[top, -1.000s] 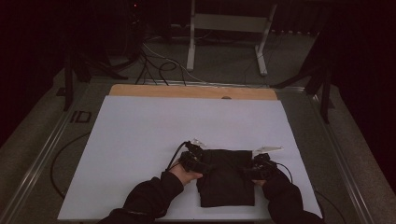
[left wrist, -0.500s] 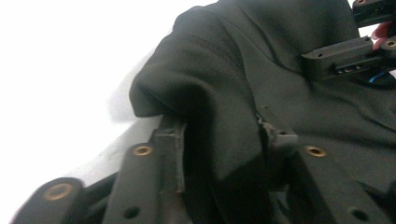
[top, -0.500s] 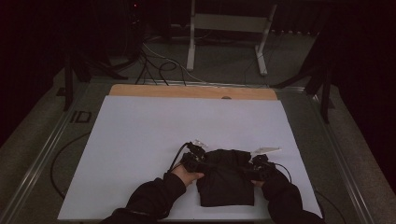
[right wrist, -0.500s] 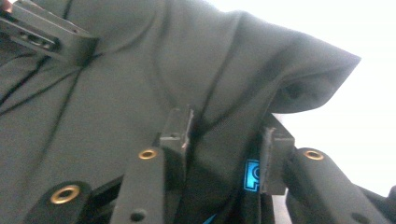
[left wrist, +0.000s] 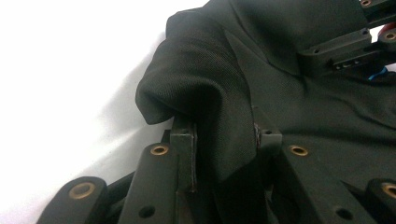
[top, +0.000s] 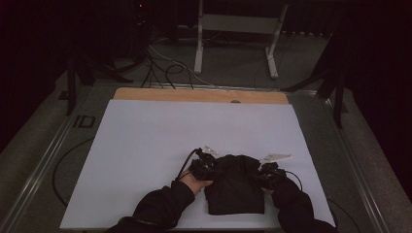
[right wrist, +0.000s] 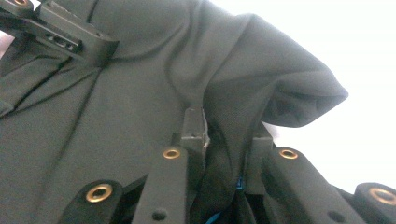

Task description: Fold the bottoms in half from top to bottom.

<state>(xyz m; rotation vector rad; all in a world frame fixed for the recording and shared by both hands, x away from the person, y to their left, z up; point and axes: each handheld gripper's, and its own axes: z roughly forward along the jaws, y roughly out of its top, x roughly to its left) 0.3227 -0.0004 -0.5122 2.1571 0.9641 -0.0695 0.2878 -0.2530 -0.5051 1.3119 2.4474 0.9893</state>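
A dark folded garment (top: 235,187) lies at the near edge of the white table (top: 145,145), a little right of the middle, and both grippers have it by its far corners. The left gripper (top: 204,167) sits at the far left corner, the right gripper (top: 268,174) at the far right one. The jaws of both have just been closing, and each gripper view shows a bunched fold of cloth pinched between the two black jaws — narrow now, pressing on fabric rather than air.

The step in hand looks like taking hold for a fold: the corners are gathered and nothing is lifted yet. The next move probably calls for raising both corners together, evenly, and carrying them toward the near edge or across the body of the garment, keeping the cloth taut between the hands so it does not sag or twist.

The fabric (left wrist: 205,84) is a fine, matte knit with a visible small weave — soft, thick enough to hold a rounded roll where it humps over the jaw. Its outline on the table is roughly rectangular, with puckered far corners. The tabletop is smooth, plain white, with a wooden strip (top: 199,95) along its far edge.
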